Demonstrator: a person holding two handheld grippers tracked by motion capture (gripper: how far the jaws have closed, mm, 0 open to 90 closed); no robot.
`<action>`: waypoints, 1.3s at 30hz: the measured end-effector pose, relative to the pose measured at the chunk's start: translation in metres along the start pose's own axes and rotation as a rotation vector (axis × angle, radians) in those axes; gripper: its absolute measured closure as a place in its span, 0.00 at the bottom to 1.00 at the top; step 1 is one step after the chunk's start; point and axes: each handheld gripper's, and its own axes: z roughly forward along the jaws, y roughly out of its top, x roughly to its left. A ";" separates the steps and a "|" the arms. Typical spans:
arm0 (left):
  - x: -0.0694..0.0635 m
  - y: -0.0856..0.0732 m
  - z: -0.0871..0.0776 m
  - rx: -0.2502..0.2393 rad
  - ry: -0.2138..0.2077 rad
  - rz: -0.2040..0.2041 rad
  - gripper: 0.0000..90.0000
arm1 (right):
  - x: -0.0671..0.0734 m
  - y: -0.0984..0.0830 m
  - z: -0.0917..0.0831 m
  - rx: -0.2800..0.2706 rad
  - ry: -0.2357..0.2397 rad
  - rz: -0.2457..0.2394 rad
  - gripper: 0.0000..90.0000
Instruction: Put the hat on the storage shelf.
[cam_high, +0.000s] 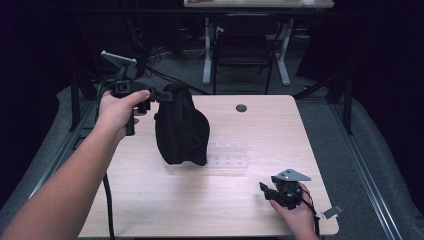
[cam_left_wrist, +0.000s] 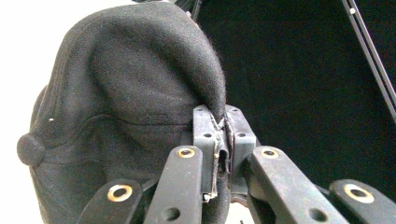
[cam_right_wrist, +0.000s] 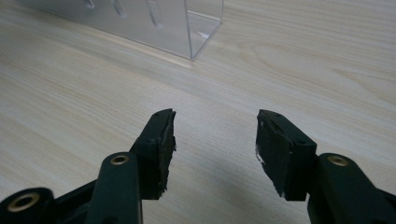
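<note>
left gripper (cam_left_wrist: 223, 154) clenched on the black cap (cam_high: 181, 127), which hangs long axis downward over the clear tray (cam_high: 227, 156); right gripper (cam_right_wrist: 215, 149) released, well apart.

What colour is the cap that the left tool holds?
The cap is plain black, with a black button on top. The left gripper view shows it best.

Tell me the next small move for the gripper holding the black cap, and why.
Probably lower the black cap onto the clear plastic rack beside it. The left gripper is shut on a fold of the cap's fabric, so the cap hangs above the table, partly in front of the rack. The right gripper rests open near the table's edge, holding nothing.
</note>
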 end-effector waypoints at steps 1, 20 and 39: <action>-0.001 0.000 0.000 -0.003 0.006 0.001 0.95 | 0.001 -0.001 0.001 -0.017 0.007 0.016 0.52; -0.016 -0.004 0.018 0.019 0.001 0.033 0.95 | 0.004 0.000 0.002 -0.033 0.017 0.017 0.52; -0.018 -0.004 0.037 0.015 -0.049 0.032 0.95 | 0.021 0.023 -0.002 -0.043 0.051 -0.047 0.57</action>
